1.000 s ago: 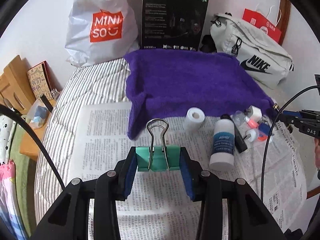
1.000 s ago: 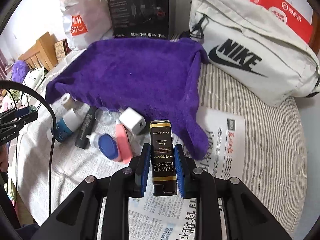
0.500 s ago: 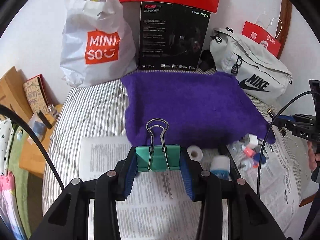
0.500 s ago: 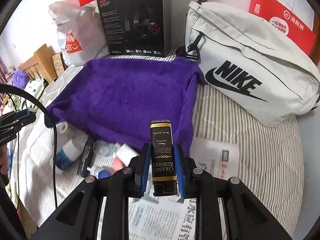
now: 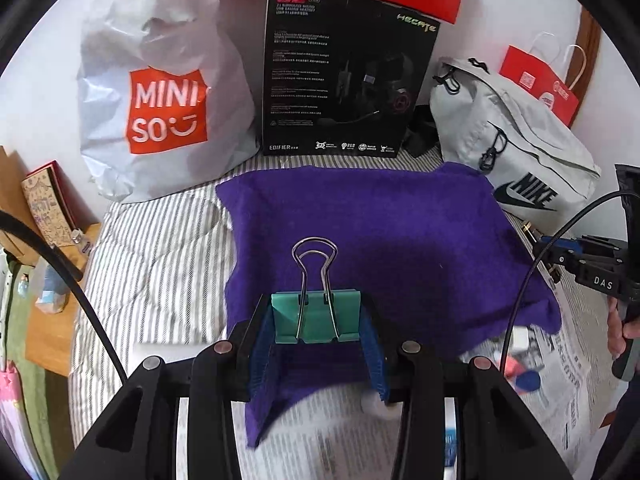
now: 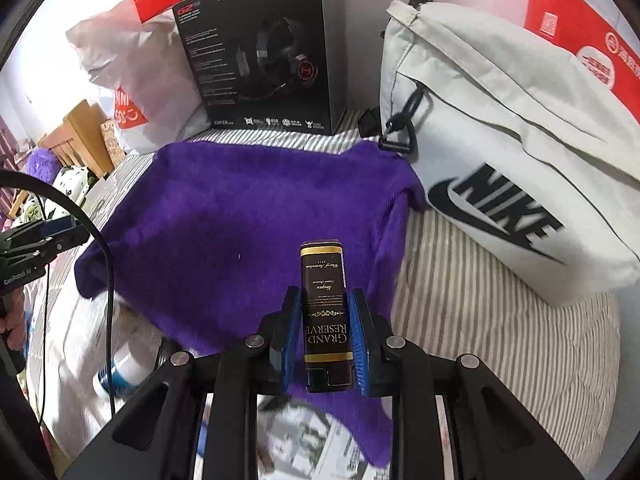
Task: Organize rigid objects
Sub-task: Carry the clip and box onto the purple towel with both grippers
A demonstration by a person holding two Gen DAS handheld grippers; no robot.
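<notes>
Both grippers have lifted and pushed fwd since the earlier frames: the clutter pile that sat ahead on the newspaper (image 5: 568, 364) now falls low and to the side, and the purple towel (image 5: 372, 224) fills the middle of each view.

Left to right: left gripper (image 5: 318, 322) is clamped on a teal binder clip (image 5: 316, 317), pads on the clip's two ends, wire handles sticking up and away. Clip hangs over the towel's near edge, prob. not touching it. It's light, stiff steel w/ smooth painted faces, so it could twist if squeezed off-centre; the grip across the body looks sound.

Right gripper (image 6: 324, 338) is closed on a dark "Grand Reserve" box (image 6: 326, 312), pads on its narrow sides around the lower half, the rest poking fwd over the towel's right part. Looks like thin card or tin, can't tell which; light, glossy, may dent under hard pressure, so a moderate hold low on the sides suits.

A white bottle (image 6: 120, 372) lies blurred on the newspaper at left.
</notes>
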